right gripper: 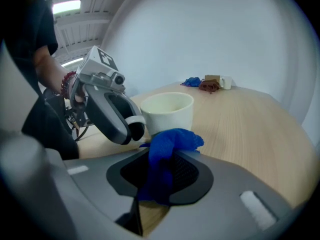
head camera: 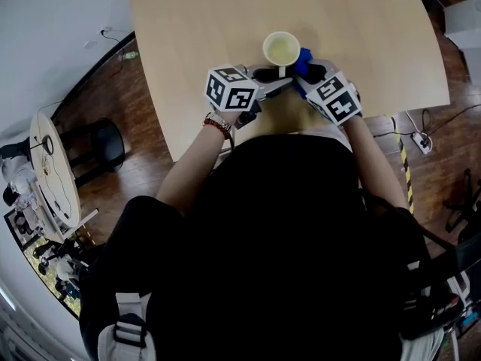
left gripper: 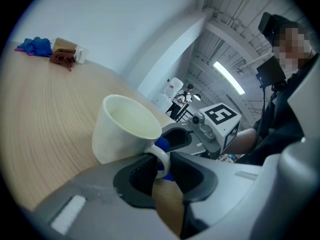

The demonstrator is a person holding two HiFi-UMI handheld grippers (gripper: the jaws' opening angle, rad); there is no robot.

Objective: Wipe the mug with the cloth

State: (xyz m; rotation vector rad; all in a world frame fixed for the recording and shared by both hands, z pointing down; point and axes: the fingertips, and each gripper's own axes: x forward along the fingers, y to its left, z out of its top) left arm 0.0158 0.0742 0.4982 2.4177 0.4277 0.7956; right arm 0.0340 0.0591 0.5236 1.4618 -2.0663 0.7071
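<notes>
The mug (left gripper: 125,129) has its handle (left gripper: 162,155) clamped in the left gripper (left gripper: 162,168); this 1 mug stands upright, mouth up, handle toward the person, near the table (head camera: 361,28) edge, while the right gripper (right gripper: 159,173) pinches 1 blue cloth (right gripper: 167,144) just beside it.

Mug (head camera: 281,49) stands on the tabletop (head camera: 361,21), just ahead of both pairs of fingers. Its handle (left gripper: 163,159) sits between the left gripper (left gripper: 162,173) fingers. Cloth (right gripper: 172,141) sits between the right gripper (right gripper: 162,176) fingers, just beside the mug. Small clutter (left gripper: 60,54) lies on the tabletop far beyond the fingers.
</notes>
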